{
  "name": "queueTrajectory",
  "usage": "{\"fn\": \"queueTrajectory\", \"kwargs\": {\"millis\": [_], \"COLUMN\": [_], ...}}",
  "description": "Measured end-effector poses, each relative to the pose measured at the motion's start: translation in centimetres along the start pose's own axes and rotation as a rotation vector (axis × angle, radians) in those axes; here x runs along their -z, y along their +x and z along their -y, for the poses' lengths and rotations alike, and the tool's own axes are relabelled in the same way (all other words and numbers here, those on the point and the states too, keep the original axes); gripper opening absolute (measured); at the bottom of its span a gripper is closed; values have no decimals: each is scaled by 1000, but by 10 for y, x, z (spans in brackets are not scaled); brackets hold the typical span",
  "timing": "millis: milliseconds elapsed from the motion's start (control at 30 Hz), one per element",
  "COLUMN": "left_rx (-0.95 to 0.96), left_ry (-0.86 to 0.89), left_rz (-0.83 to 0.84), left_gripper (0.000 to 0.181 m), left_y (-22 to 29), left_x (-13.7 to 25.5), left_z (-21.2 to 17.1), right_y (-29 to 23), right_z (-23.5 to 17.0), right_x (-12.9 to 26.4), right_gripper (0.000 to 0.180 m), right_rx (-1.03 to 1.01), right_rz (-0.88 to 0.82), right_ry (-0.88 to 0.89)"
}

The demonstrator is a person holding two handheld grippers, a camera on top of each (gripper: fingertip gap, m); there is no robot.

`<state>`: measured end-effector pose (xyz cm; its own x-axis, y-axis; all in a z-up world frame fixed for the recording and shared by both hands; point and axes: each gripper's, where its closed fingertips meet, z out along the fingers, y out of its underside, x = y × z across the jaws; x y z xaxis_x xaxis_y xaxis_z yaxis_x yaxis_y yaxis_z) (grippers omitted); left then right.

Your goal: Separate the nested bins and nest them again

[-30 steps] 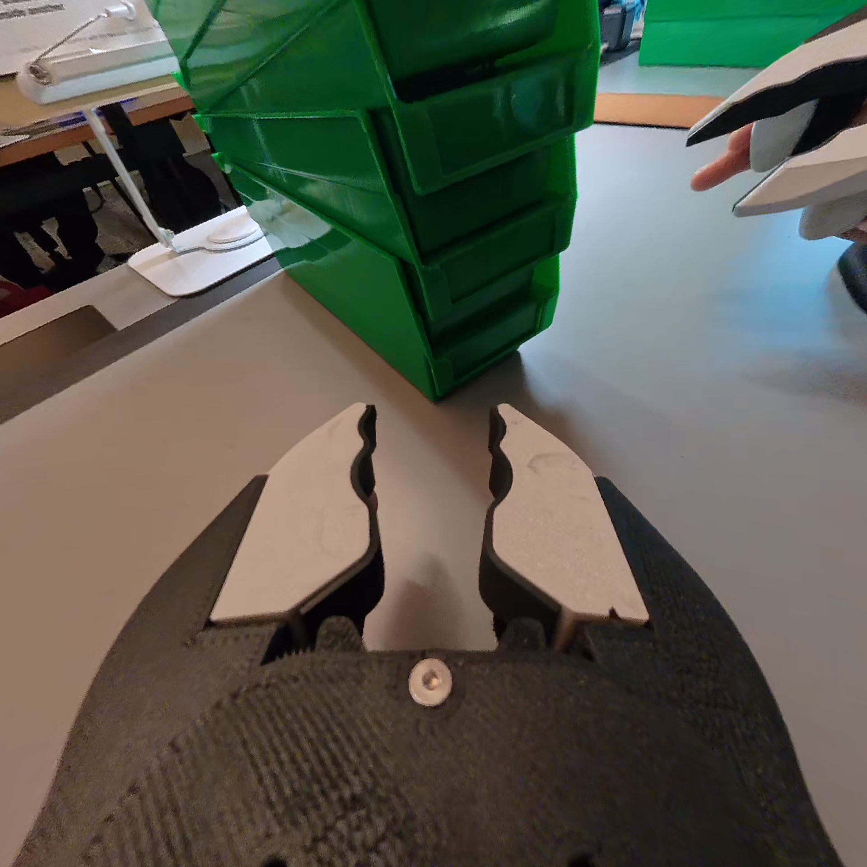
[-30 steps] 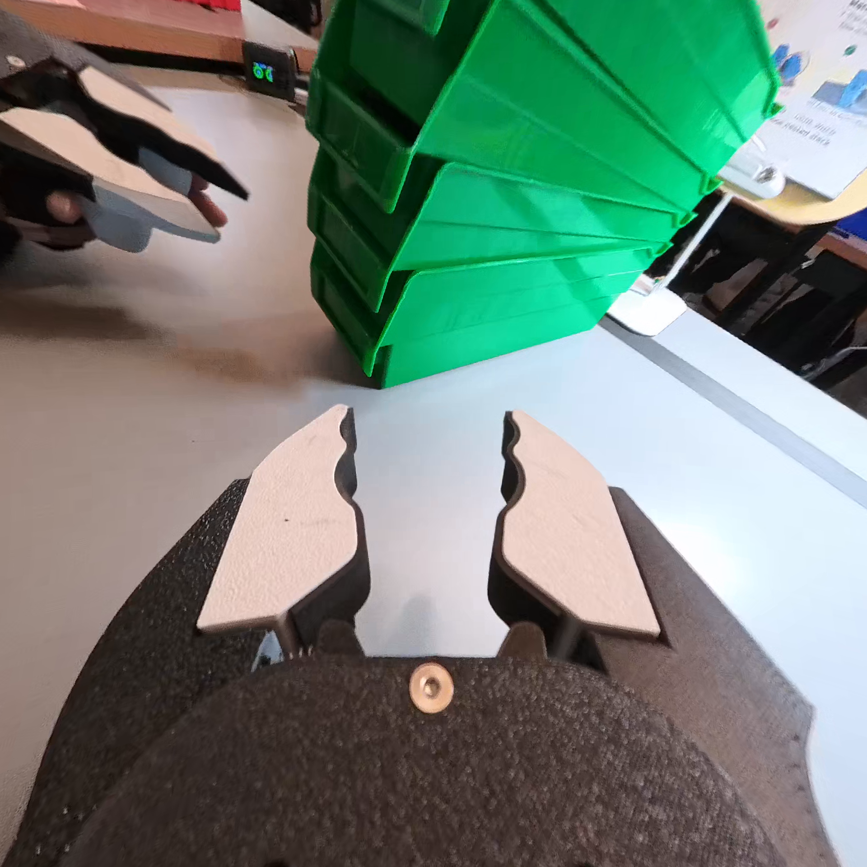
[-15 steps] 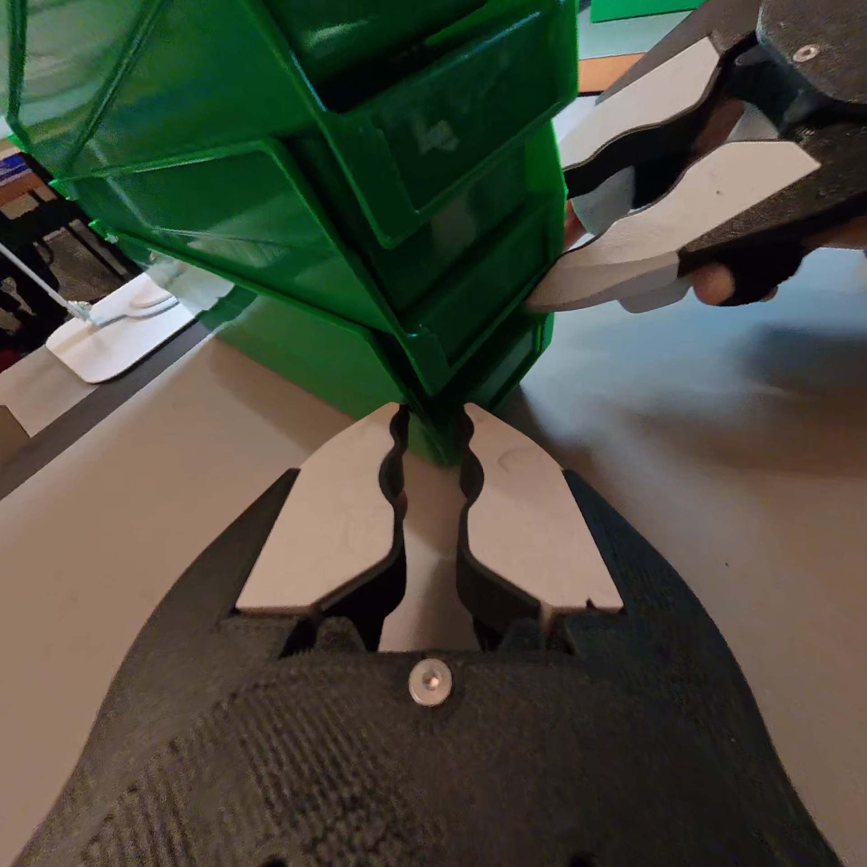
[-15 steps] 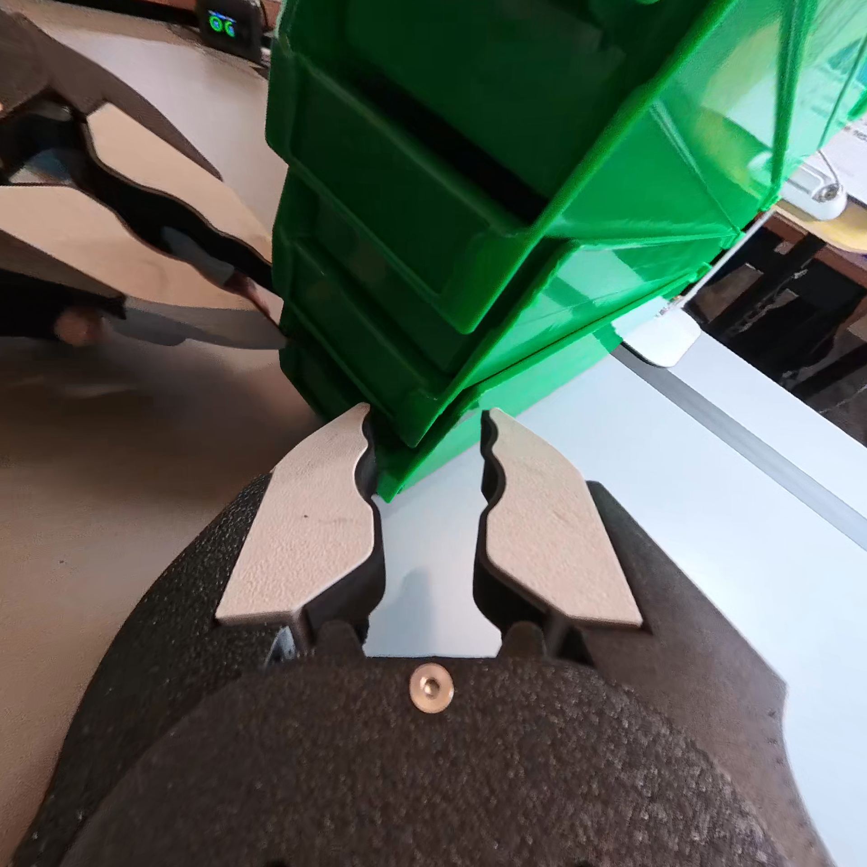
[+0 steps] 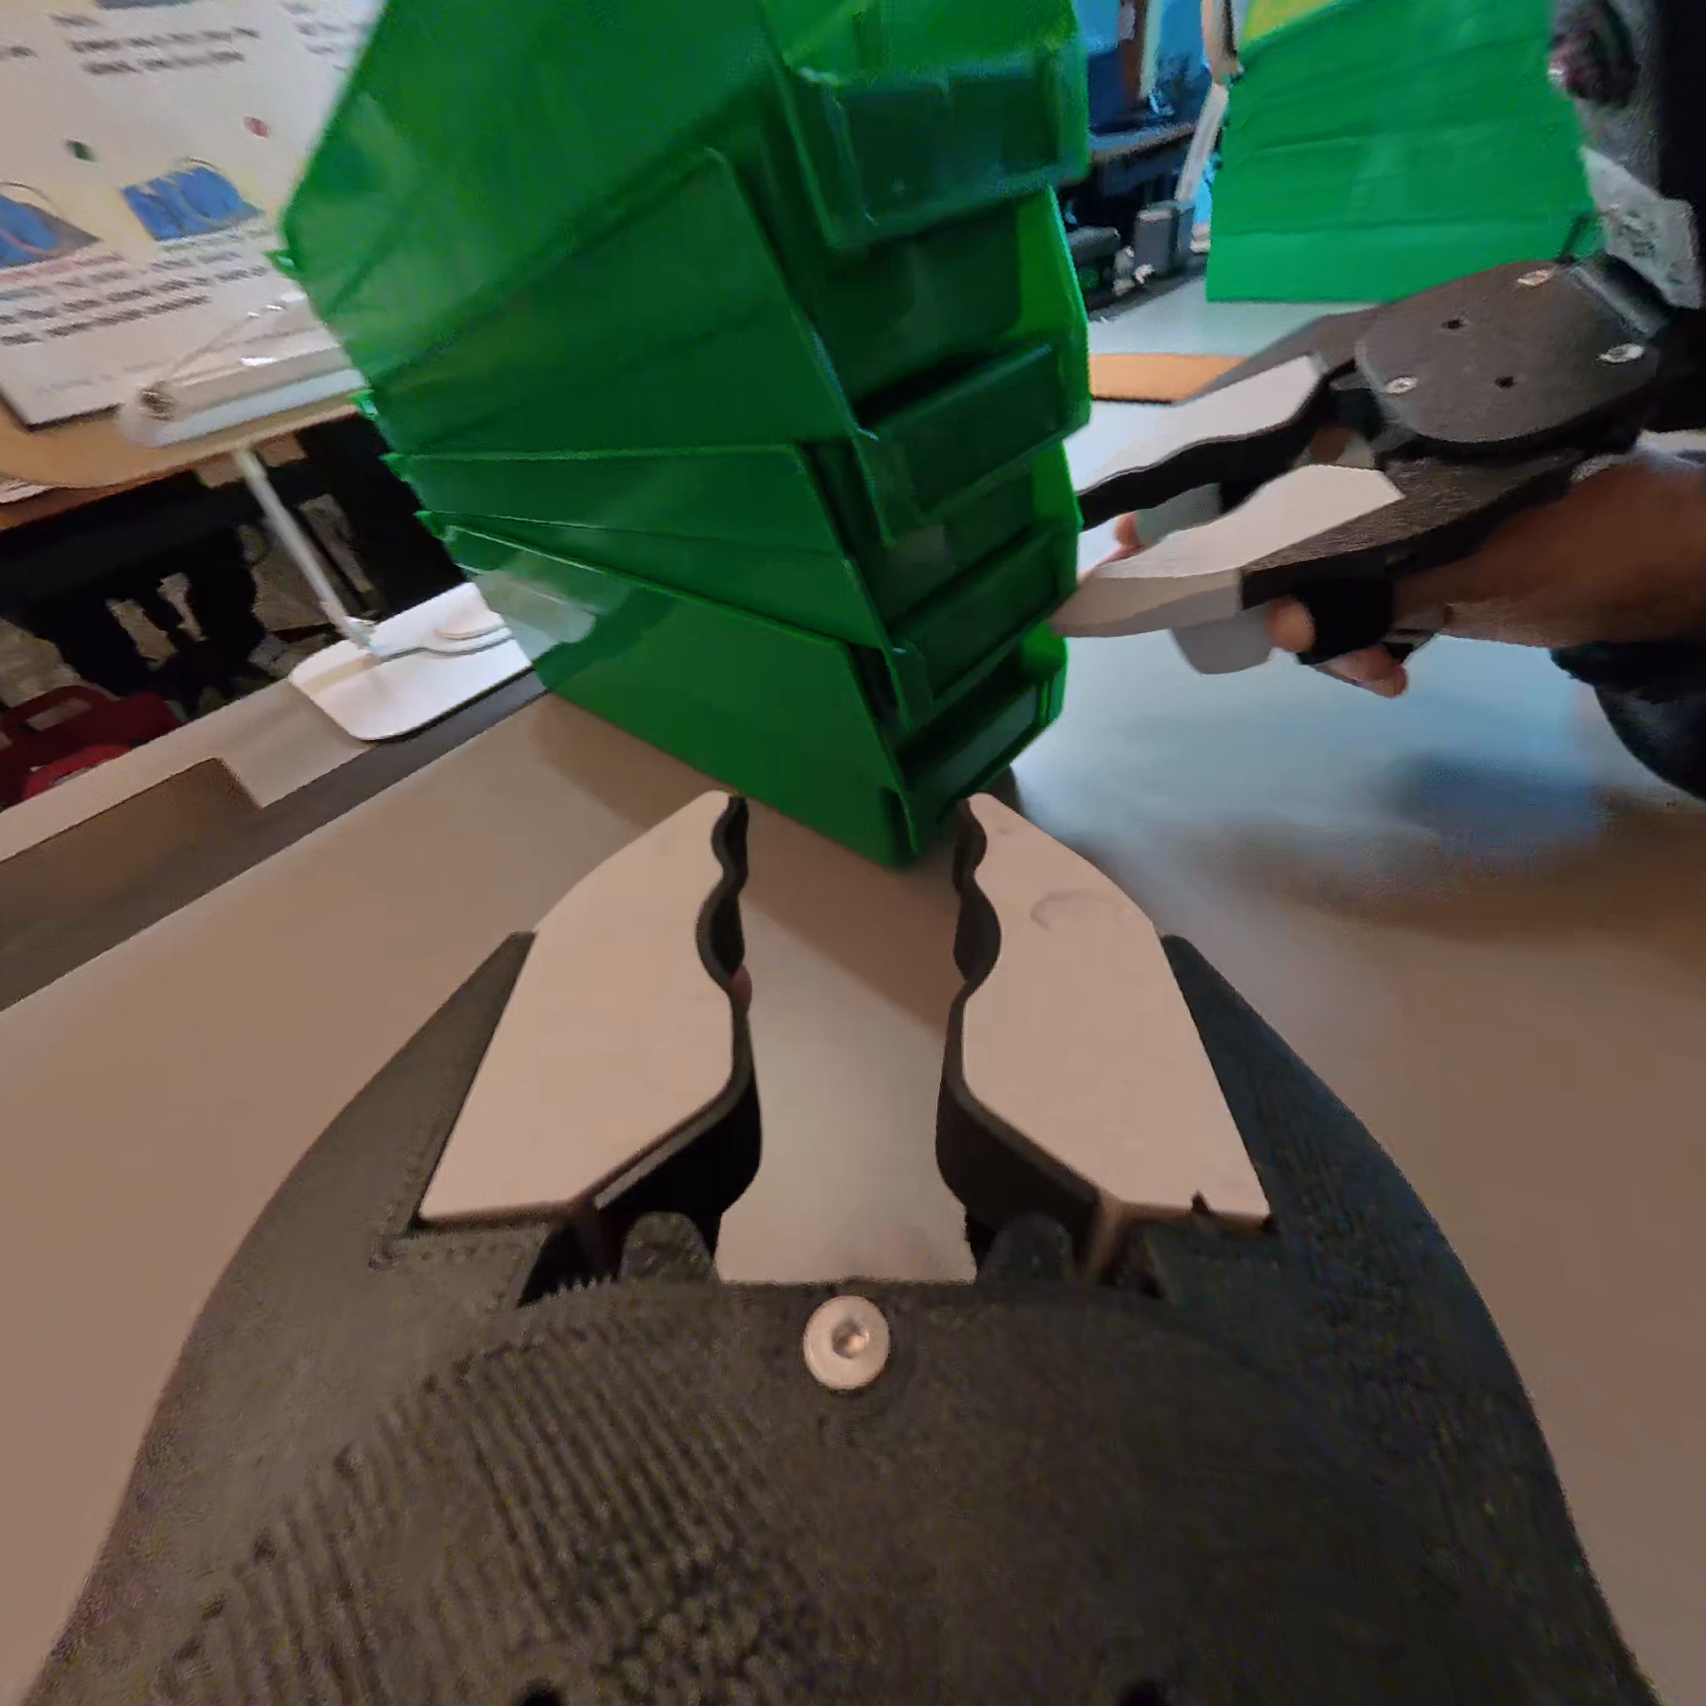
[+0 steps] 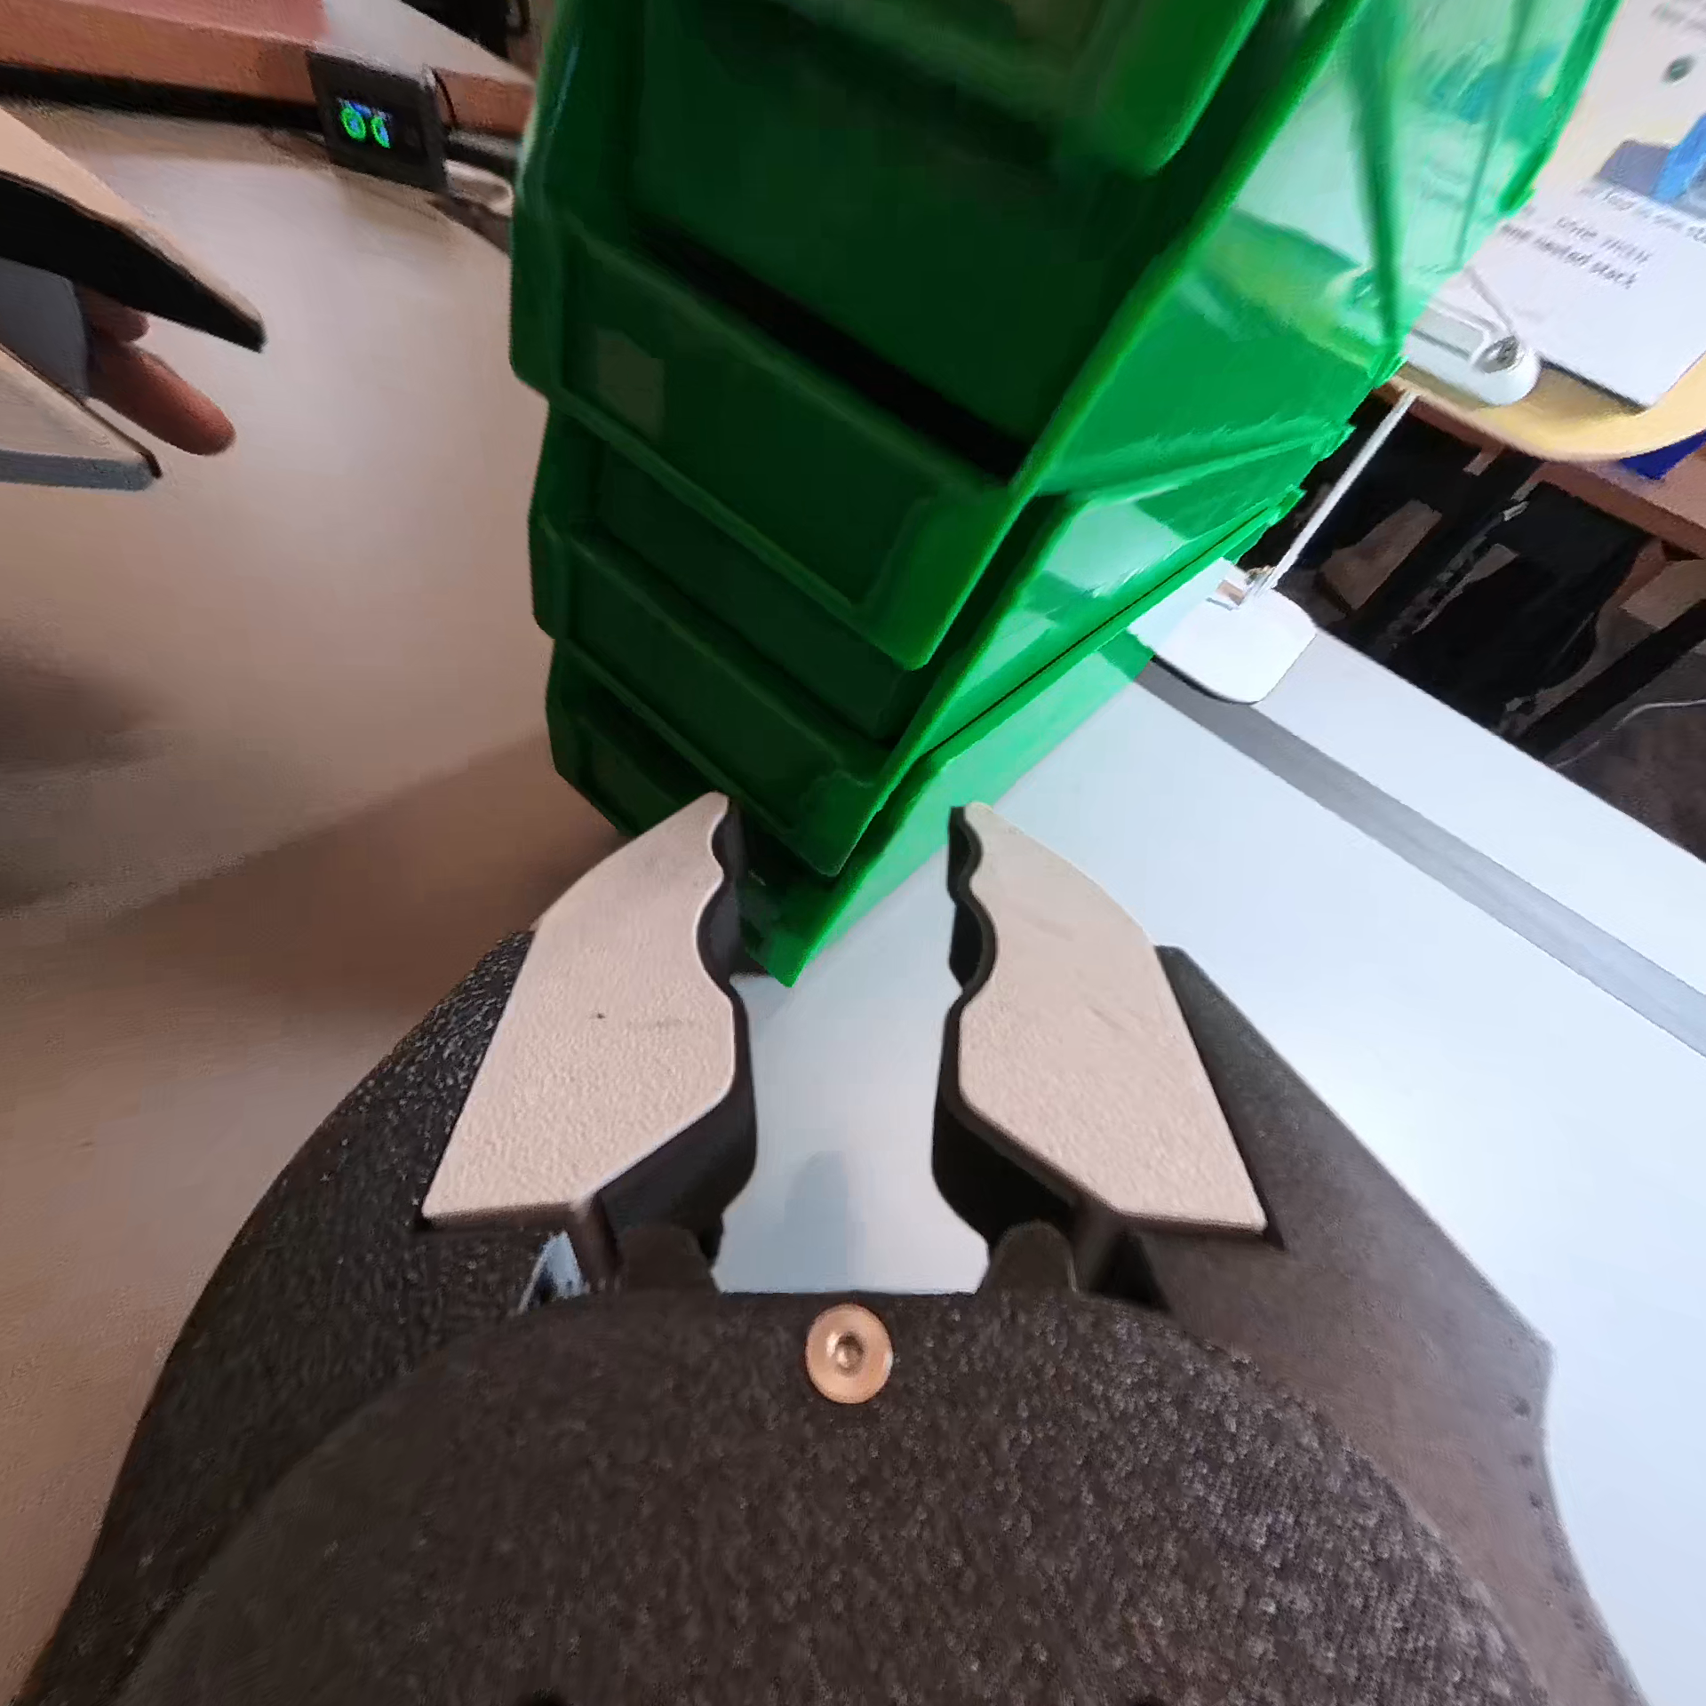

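Grey table (image 5: 277, 969) carries nested green bins (image 5: 738, 443) at upper centre. Left claw (image 5: 845, 831) and right claw (image 6: 835, 831) both gape, each straddling a bottom corner, gripping nothing.

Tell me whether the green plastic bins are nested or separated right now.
Nested: the green plastic bins sit one inside another as a single leaning stack on the grey table, front lips stepped one above the next. None stands apart.

glossy green plastic bins (image 5: 702, 388); smooth matt table (image 5: 1292, 969); rough black hand-held gripper (image 6: 840, 886)
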<state>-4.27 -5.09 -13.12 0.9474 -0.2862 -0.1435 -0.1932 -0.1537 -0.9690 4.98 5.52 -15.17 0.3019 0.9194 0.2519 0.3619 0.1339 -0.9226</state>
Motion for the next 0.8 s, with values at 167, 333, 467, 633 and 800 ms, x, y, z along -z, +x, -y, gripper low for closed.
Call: {"fn": "queueTrajectory", "kwargs": {"millis": [167,333,467,633,800], "left_rx": [74,100,108,103,95], "left_ry": [43,35,42,41,1], "left_rz": [74,120,143,163,171], "left_gripper": [48,53,56,58,60], "left_y": [-20,-30,-32,-31,-35], "left_x": [28,51,68,85,92], "left_z": [3,-5,-9,-15,-25], "right_y": [7,10,17,25,33], "right_z": [19,11,-8,-27,-26], "right_x": [42,88,115,125,126], "right_gripper": [56,65,71,72,73], "right_rx": [-51,-78,-87,-156,-188], "right_rz": [-8,-32,-61,-50,-55], "right_ry": [62,78,90,129,160]}}
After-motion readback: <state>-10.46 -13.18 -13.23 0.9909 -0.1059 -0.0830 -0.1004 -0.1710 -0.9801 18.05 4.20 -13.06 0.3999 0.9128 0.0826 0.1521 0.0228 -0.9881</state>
